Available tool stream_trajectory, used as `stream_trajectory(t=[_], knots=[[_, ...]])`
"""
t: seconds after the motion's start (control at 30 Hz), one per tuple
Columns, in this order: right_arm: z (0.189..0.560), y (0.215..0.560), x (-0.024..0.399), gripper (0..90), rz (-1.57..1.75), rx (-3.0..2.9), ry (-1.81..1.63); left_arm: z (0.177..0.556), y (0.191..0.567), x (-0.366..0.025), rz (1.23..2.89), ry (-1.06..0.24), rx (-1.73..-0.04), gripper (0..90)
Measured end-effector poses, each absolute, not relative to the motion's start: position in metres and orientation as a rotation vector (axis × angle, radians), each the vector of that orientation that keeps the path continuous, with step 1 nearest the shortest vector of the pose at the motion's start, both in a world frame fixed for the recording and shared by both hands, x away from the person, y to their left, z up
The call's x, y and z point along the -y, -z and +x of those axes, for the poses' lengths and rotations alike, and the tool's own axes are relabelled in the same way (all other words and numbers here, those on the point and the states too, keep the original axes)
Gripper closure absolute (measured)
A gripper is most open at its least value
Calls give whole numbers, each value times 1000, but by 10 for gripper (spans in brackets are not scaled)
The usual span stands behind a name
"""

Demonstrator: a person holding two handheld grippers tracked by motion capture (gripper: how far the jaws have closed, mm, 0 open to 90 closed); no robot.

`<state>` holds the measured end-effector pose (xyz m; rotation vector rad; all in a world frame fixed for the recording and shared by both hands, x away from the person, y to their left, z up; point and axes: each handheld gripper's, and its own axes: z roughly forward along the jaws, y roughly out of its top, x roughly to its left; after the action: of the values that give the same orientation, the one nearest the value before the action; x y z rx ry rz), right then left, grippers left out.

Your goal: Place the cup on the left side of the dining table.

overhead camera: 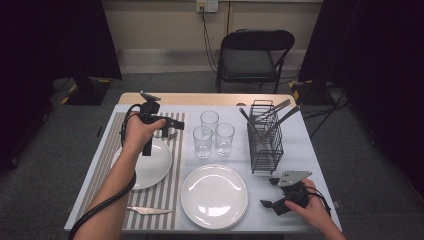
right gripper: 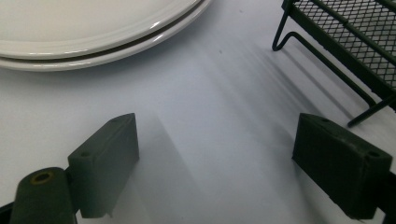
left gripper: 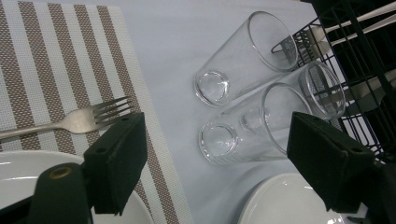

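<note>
My left gripper (overhead camera: 172, 128) hovers open over the striped placemat (overhead camera: 165, 190), its jaws wide apart with nothing between them. In the left gripper view (left gripper: 215, 154) a fork (left gripper: 79, 119) lies on the placemat (left gripper: 56, 60) by the left jaw, and three clear glasses (left gripper: 243, 60) stand ahead. A white plate (overhead camera: 145, 167) rests on the placemat below that hand. My right gripper (overhead camera: 269, 192) sits open low at the front right of the table. In the right gripper view (right gripper: 215, 158) bare table lies between its jaws, with two stacked white plates (right gripper: 93, 32) ahead.
A black wire rack (overhead camera: 265, 142) holding utensils stands right of the glasses (overhead camera: 210, 131); its foot (right gripper: 327, 51) is close to my right gripper. A knife (overhead camera: 147, 211) lies at the placemat's front edge. A folding chair (overhead camera: 252, 52) stands behind the table.
</note>
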<state>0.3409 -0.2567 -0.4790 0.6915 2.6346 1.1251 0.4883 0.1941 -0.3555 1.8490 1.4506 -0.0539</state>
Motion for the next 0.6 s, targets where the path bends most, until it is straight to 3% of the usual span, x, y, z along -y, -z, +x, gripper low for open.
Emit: stream_trajectory(t=[0.6], knots=[[341,479,257,133,693,-2634,-1124,494,355,-172,1876,66,-1422,211]])
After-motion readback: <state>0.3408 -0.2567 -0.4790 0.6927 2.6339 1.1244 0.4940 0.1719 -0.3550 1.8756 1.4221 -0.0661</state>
